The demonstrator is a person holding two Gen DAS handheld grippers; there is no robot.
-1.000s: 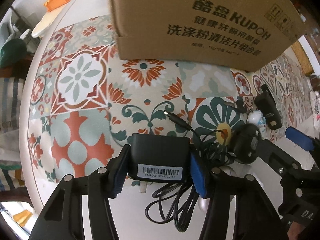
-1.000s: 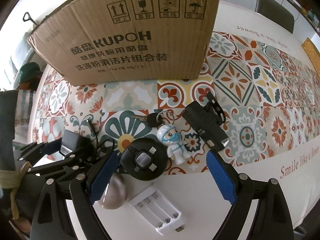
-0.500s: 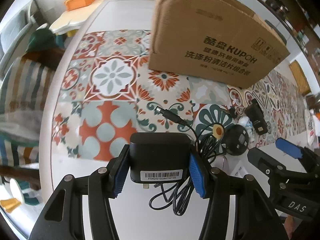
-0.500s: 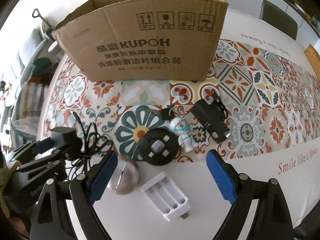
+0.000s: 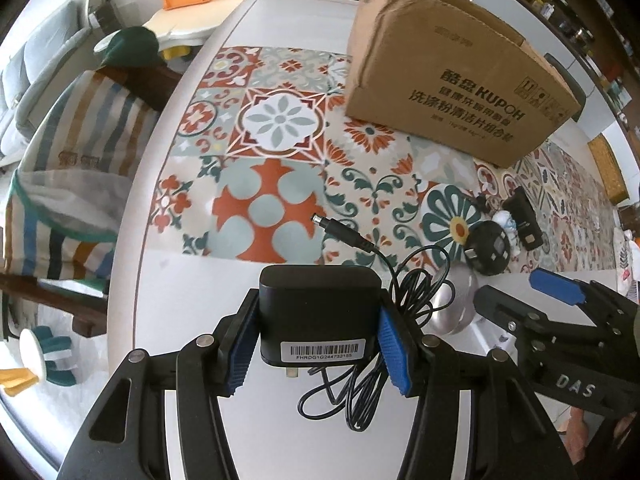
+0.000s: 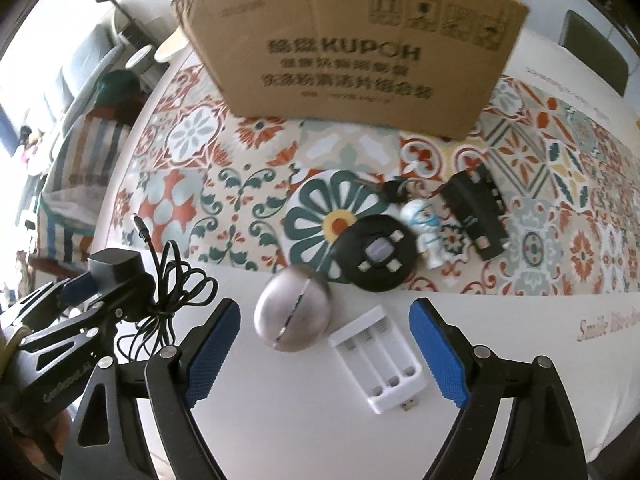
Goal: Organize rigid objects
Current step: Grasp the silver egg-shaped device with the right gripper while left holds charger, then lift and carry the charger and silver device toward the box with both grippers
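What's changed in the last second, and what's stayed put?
The left gripper, shut on the black adapter, lifted it away from the cardboard box, cable dangling. The right gripper rose, its empty jaws just closing slightly. The table items stayed put.

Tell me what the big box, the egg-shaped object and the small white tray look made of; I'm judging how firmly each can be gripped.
Cardboard box: brown corrugated cardboard, matte, with printed text and creased, frayed flap edges.
Egg-shaped object: probably brushed metal; silvery satin sheen and a dark seam, though coated plastic is possible.
Battery charger: white moulded plastic, smooth, slightly glossy, with three slots and a USB plug.
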